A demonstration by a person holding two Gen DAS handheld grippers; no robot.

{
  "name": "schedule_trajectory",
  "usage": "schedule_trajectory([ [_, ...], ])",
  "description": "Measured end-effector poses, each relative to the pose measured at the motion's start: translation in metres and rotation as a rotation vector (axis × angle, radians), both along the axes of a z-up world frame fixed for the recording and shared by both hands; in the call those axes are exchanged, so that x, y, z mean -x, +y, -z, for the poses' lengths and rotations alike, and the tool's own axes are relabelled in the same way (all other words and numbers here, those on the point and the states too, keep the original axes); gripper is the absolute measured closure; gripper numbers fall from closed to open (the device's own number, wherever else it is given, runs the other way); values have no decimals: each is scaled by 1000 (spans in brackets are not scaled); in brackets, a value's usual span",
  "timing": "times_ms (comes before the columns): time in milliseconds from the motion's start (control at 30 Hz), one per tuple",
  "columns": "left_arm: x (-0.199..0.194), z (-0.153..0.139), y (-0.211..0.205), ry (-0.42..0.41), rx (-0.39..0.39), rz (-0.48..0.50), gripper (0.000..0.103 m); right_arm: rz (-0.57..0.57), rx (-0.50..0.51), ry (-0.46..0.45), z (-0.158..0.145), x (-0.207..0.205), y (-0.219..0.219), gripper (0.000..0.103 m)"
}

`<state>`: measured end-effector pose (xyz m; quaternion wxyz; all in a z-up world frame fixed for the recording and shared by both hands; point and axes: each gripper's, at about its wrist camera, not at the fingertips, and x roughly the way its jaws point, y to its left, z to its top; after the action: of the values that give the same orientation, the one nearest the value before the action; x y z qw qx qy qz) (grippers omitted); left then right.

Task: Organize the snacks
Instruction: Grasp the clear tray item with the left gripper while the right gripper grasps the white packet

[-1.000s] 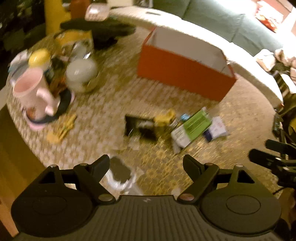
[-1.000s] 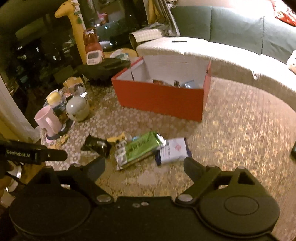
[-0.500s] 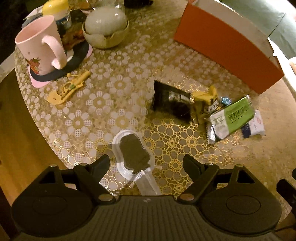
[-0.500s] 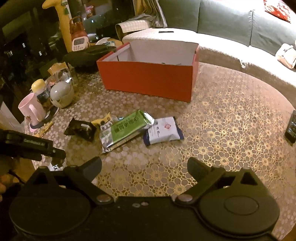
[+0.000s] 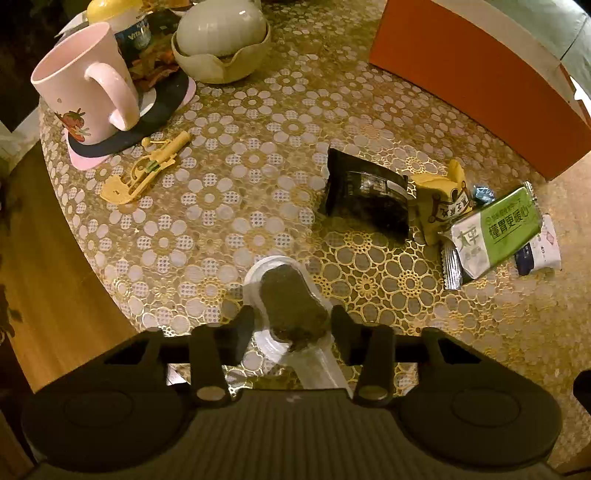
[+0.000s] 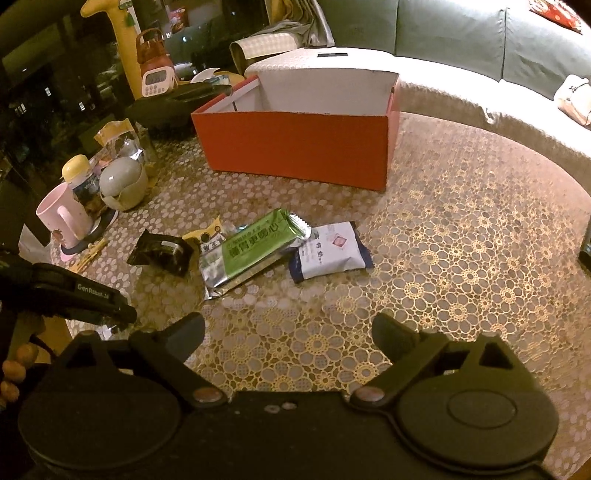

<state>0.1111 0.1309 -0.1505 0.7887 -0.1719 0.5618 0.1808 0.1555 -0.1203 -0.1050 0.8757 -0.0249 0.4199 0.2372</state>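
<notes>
A round counter [image 6: 461, 240] under a gold floral lace cover fills both views, with a green sofa [image 6: 443, 33] curving behind it. Near the counter's edge, the left tongs [image 5: 291, 325] have just been closing around a clear-wrapped dark snack [image 5: 291, 306]; the fingers sit narrow, just beside its wrapper on both sides, though firm contact is hard to confirm. The right tongs [image 6: 288, 332] hang wide and empty over bare lace.

The wrapper looks slick and loose, so the tongs may pinch film alone and let the snack slide out on the lift, or crush it. Being so near the rim, a slip could send it to the floor.

The red box [image 6: 299, 144] stands open at the far side. Between lie a black packet [image 5: 365, 195], a yellow packet [image 5: 443, 203], a green bar [image 5: 498, 229] and a white-and-blue packet [image 6: 328, 251], bunched together. A pink mug [image 5: 85, 81] and a yellow toy [image 5: 144, 170] sit to the left, clear of the path.
</notes>
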Motion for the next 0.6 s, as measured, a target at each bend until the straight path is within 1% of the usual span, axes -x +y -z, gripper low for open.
schedule_trajectory([
  [33,0,-1,0,-8,4,2,63,1,2,2,1,0,0,6],
  [200,2,-1,-1,-30,8,6,63,9,11,16,5,-2,-1,7],
  [300,3,-2,0,-45,36,6,63,17,16,21,7,-5,-3,8],
  [367,3,-3,-1,-54,40,12,63,18,19,23,8,-8,-3,8],
  [600,3,-10,-4,-93,66,49,63,11,72,0,15,-26,-5,9],
])
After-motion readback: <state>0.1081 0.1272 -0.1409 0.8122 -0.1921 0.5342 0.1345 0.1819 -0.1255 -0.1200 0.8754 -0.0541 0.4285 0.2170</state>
